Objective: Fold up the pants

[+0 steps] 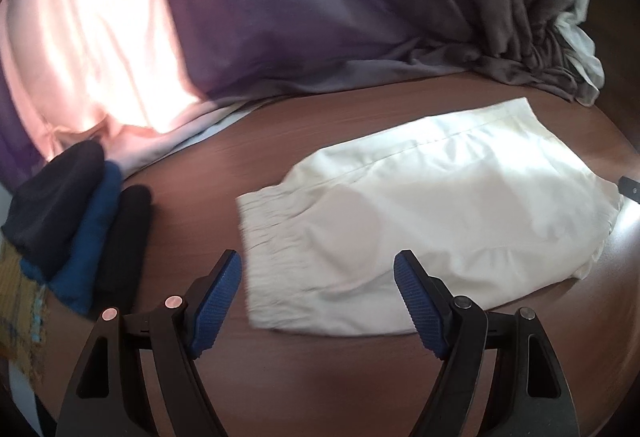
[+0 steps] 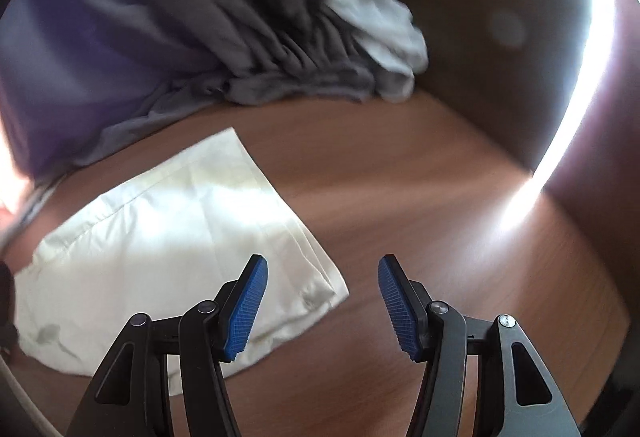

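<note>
White pants [image 1: 432, 213] lie folded on the table [image 1: 260, 157], both grippers [image 1: 318, 301] [image 2: 322, 303] spread wide, empty, hovering near; pinch both layers squarely before folding again.

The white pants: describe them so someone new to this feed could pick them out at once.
Start from the brown wooden table that fills both wrist views, with a curtain hanging behind it. The white pants lie folded flat on it, ahead of both open grippers' jaws. They are the only pale, flat piece with a gathered elastic waistband; the rolled garments at the left are dark and blue.
</note>
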